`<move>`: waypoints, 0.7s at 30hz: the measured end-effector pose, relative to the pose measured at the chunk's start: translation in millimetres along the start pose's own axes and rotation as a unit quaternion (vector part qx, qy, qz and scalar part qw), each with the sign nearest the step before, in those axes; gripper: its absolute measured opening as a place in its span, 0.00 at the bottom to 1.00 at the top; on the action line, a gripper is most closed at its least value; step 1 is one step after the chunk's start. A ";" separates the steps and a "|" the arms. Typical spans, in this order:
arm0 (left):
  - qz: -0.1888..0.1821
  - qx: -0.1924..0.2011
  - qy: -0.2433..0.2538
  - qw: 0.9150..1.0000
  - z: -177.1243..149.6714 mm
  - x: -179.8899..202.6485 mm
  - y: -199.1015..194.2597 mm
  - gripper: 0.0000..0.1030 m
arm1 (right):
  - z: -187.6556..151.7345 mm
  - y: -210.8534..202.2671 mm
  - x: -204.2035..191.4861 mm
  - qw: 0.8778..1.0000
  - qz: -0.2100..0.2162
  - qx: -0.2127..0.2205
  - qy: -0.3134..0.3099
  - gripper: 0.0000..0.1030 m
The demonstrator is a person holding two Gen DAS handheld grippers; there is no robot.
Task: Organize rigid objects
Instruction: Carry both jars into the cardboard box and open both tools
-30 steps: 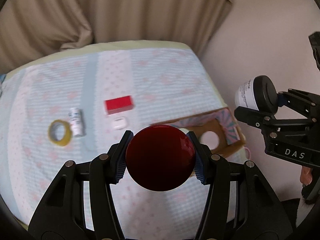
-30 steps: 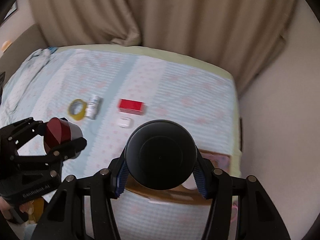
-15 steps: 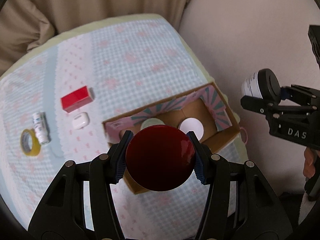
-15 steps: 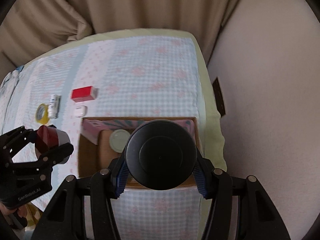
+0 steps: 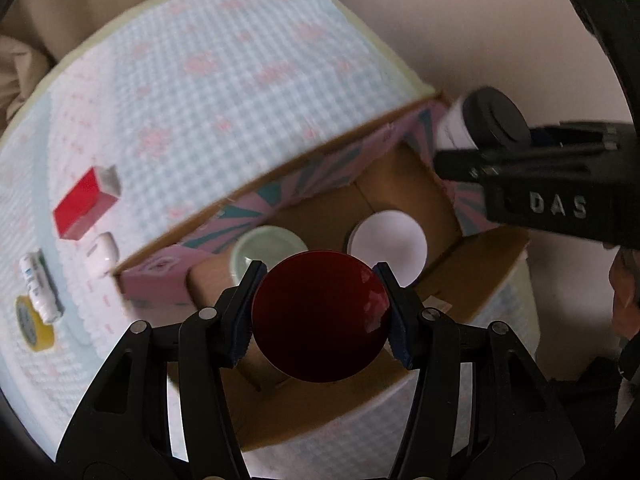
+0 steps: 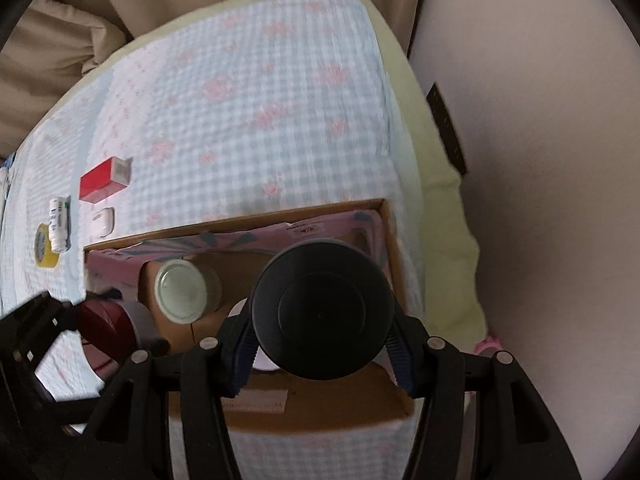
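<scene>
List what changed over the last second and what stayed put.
Both claws carried their jars from above the bedspread to over the open cardboard box: the left claw with the red-lidded jar, the right claw with the black-lidded jar. Neither let go. The red box, earbud case, small bottle and tape roll stayed put.

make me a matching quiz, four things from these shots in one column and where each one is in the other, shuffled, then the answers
Things:
1. red-lidded jar
2. black-lidded jar
3. pale green-lidded jar
4. yellow tape roll

Places:
A. standing inside the cardboard box
B. lying on the checked cloth
C. between the left gripper jaws
D. between the right gripper jaws

Pairs: 1-C, 2-D, 3-A, 4-B
</scene>
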State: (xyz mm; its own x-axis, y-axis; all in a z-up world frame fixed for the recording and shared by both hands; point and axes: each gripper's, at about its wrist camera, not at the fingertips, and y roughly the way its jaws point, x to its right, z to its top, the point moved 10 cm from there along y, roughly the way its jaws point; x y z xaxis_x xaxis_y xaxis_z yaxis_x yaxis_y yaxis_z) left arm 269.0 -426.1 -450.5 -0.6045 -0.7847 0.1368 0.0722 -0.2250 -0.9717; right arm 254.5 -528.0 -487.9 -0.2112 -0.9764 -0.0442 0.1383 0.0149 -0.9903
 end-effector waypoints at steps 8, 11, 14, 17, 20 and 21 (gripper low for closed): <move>0.001 -0.048 0.023 0.999 -23.7 9.3 39.7 0.49 | 2.6 41.6 3.7 0.999 0.010 -0.031 0.014 0.50; 0.008 -0.059 0.023 0.998 -30.8 2.7 48.6 0.49 | 3.3 50.6 3.8 0.999 0.011 -0.037 0.014 0.50; 0.014 -0.067 0.021 0.997 -37.0 -5.3 53.2 0.49 | 3.0 58.2 -0.5 0.999 0.013 -0.041 0.008 0.50; 0.017 -0.070 0.021 0.997 -41.2 -9.5 54.2 0.49 | 1.2 62.9 -1.8 0.999 0.015 -0.045 0.011 0.50; 0.025 -0.071 0.029 0.997 -44.1 -11.9 53.0 0.49 | -0.9 65.8 -1.9 0.999 0.015 -0.050 0.016 0.50; 0.024 -0.069 0.031 0.997 -44.2 -10.9 51.8 0.49 | -0.9 66.2 -2.1 0.998 0.015 -0.050 0.018 0.51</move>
State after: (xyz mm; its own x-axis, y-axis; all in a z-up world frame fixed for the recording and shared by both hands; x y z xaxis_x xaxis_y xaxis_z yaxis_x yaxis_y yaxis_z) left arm 244.3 -403.7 -510.8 -0.6512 -0.7545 0.0809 -0.0051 -0.1022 -0.9948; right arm 263.2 -524.8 -553.4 -0.2423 -0.9671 -0.0771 0.0481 0.0674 -0.9966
